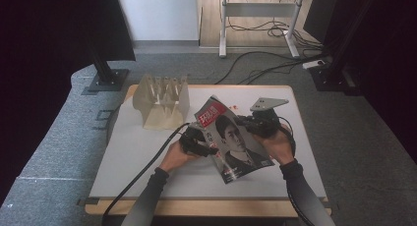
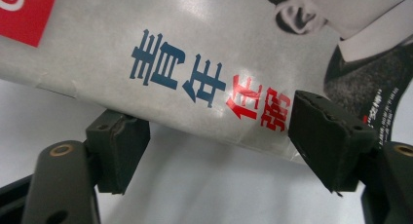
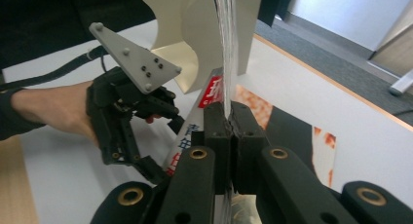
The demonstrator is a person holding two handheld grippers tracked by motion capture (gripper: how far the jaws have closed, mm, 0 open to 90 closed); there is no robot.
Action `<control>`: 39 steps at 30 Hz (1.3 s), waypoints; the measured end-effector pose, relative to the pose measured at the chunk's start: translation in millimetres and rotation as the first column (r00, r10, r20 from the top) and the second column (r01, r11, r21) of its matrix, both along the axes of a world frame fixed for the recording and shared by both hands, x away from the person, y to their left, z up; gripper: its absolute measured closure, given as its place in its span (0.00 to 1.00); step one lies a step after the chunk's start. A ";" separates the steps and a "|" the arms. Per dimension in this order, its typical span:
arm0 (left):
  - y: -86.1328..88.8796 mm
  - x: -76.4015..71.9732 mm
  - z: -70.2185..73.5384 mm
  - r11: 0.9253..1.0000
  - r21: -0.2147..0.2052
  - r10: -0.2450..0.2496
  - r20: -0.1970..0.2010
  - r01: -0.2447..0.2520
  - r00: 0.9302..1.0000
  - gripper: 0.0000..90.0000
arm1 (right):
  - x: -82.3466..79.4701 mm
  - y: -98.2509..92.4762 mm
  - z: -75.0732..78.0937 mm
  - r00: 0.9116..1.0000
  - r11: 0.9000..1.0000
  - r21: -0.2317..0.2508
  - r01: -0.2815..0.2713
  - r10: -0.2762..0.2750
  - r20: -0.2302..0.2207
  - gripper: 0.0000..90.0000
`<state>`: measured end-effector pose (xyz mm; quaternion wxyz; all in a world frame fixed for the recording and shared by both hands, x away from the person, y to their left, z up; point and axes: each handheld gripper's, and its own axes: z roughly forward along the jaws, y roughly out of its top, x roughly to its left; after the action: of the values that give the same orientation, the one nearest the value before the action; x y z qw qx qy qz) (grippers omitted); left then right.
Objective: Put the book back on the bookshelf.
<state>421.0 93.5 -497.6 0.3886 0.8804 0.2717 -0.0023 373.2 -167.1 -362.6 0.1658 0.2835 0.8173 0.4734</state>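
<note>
Forearms reach over white table (image 1: 147, 152); right gripper (image 1: 255, 122) jaws clamp magazine (image 1: 231, 137), left gripper (image 1: 199, 143) jaws open; grey carpet (image 1: 59, 137) around

a lab: floor cables (image 1: 255, 64), stand bases (image 1: 105, 81).

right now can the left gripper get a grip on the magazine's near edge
Probably yes: the left gripper already has the magazine edge between its open jaws, nothing in between, while the right gripper pinches it upright.
</note>
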 end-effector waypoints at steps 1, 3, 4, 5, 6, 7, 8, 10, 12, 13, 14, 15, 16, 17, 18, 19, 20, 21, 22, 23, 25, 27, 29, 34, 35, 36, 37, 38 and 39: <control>-0.6 0.1 1.5 1.000 0.003 0.005 0.008 -0.005 1.000 0.27 | -0.5 0.2 0.9 1.000 1.000 0.001 -0.004 0.004 0.002 0.96; -1.7 0.7 4.0 1.000 0.009 0.015 0.020 -0.015 1.000 0.28 | -2.0 1.0 2.9 1.000 1.000 0.000 -0.011 0.011 0.009 0.96; -2.4 0.5 4.9 1.000 0.005 0.020 0.030 -0.021 0.999 0.29 | -2.6 1.4 3.9 1.000 1.000 0.000 -0.015 0.015 0.010 0.96; -2.7 0.1 6.4 1.000 0.002 0.024 0.044 -0.024 0.999 0.29 | -3.1 1.5 4.7 1.000 1.000 0.000 -0.019 0.019 0.010 0.96; -2.9 -0.2 7.3 1.000 -0.004 0.028 0.052 -0.028 0.998 0.31 | -3.7 1.9 5.5 1.000 1.000 0.001 -0.021 0.021 0.011 0.96; -2.8 -0.4 8.9 0.999 -0.008 0.032 0.062 -0.031 0.998 0.32 | -4.0 2.1 5.9 1.000 1.000 -0.001 -0.023 0.023 0.013 0.96; -2.4 -0.9 11.0 0.999 -0.012 0.036 0.073 -0.036 0.997 0.34 | -4.3 2.3 6.2 1.000 1.000 -0.003 -0.025 0.025 0.015 0.96; -1.8 -2.3 16.1 0.998 -0.027 0.053 0.099 -0.051 0.994 0.40 | -4.5 2.0 6.5 1.000 1.000 -0.008 -0.026 0.026 0.018 0.96; -1.1 -3.2 20.4 0.998 -0.031 0.060 0.113 -0.057 0.992 0.45 | -4.7 1.7 6.5 0.999 1.000 -0.007 -0.024 0.024 0.021 0.96; -0.7 -3.5 22.8 0.998 -0.034 0.061 0.114 -0.058 0.992 0.48 | -4.8 1.7 6.5 0.999 1.000 -0.008 -0.026 0.026 0.021 0.96; -0.3 -3.9 25.8 0.998 -0.035 0.058 0.119 -0.055 0.991 0.51 | -4.8 1.8 6.4 0.999 1.000 -0.011 -0.024 0.025 0.023 0.96; -0.2 -4.1 27.5 0.998 -0.036 0.057 0.123 -0.053 0.991 0.54 | -4.7 1.9 6.3 0.999 1.000 -0.014 -0.024 0.024 0.024 0.96; 0.0 -4.2 29.8 0.998 -0.035 0.057 0.121 -0.053 0.991 0.57 | -4.6 1.9 6.1 0.999 1.000 -0.014 -0.024 0.025 0.025 0.96; 0.7 -3.7 32.9 0.998 -0.038 0.057 0.110 -0.053 0.992 0.60 | -4.4 1.9 5.9 0.999 1.000 -0.016 -0.025 0.025 0.024 0.96; 1.1 -3.2 34.6 0.998 -0.045 0.059 0.102 -0.054 0.993 0.64 | -4.2 2.2 5.6 0.999 1.000 -0.018 -0.024 0.024 0.026 0.96; 1.5 -2.9 37.5 0.998 -0.043 0.057 0.092 -0.054 0.994 0.66 | -4.1 2.3 5.4 0.999 0.999 -0.021 -0.024 0.025 0.026 0.96; 1.4 -3.0 38.8 0.998 -0.041 0.056 0.087 -0.053 0.995 0.68 | -4.0 2.4 5.3 0.999 0.999 -0.025 -0.023 0.023 0.028 0.96; 1.5 -3.5 40.9 0.998 -0.034 0.053 0.079 -0.051 0.995 0.70 | -3.9 2.3 5.3 0.999 0.999 -0.026 -0.022 0.023 0.029 0.96; 1.4 -3.8 42.3 0.998 -0.039 0.057 0.068 -0.055 0.996 0.72 | -3.8 1.9 5.5 0.999 1.000 -0.025 -0.019 0.019 0.031 0.96; 1.7 -3.8 43.7 0.998 -0.037 0.059 0.063 -0.057 0.996 0.73 | -3.6 1.5 5.8 0.999 0.999 -0.028 -0.017 0.018 0.033 0.96; 3.0 -4.2 49.0 0.997 -0.038 0.067 0.064 -0.064 0.996 0.76 | -3.1 0.8 6.5 0.999 0.999 -0.034 -0.012 0.013 0.036 0.96; 4.1 -5.1 54.6 0.997 -0.037 0.077 0.076 -0.074 0.994 0.79 | -2.4 -0.1 7.1 0.999 0.999 -0.041 -0.002 0.004 0.042 0.96; 4.9 -6.9 62.0 0.996 -0.029 0.085 0.102 -0.083 0.991 0.82 | -0.9 -1.7 7.6 0.999 0.999 -0.042 0.006 -0.004 0.042 0.96; 9.3 -12.1 78.4 0.995 -0.008 0.101 0.193 -0.101 0.976 0.86 | 5.4 -6.2 5.7 0.998 0.998 -0.053 0.036 -0.034 0.048 0.95; 10.2 -13.5 81.1 0.995 -0.005 0.102 0.213 -0.103 0.972 0.87 | 6.8 -7.2 5.0 0.998 0.998 -0.052 0.046 -0.044 0.049 0.95; 11.6 -15.6 84.5 0.995 -0.001 0.099 0.242 -0.101 0.965 0.87 | 8.5 -8.5 4.1 0.998 0.997 -0.049 0.053 -0.051 0.046 0.95; 12.1 -17.0 86.1 0.994 -0.006 0.106 0.257 -0.108 0.961 0.88 | 10.6 -10.1 2.4 0.997 0.997 -0.048 0.065 -0.063 0.043 0.95; 14.0 -18.8 89.4 0.993 -0.005 0.111 0.277 -0.114 0.954 0.89 | 11.6 -11.3 1.1 0.996 0.996 -0.052 0.073 -0.071 0.045 0.95; 15.3 -19.8 91.3 0.993 -0.004 0.114 0.289 -0.117 0.950 0.90 | 13.6 -13.6 -1.7 0.996 0.995 -0.055 0.085 -0.083 0.038 0.95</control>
<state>401.3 108.8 -406.3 0.4178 0.8564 0.2630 0.1509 386.8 -180.6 -364.2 0.2082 0.3045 0.8145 0.4478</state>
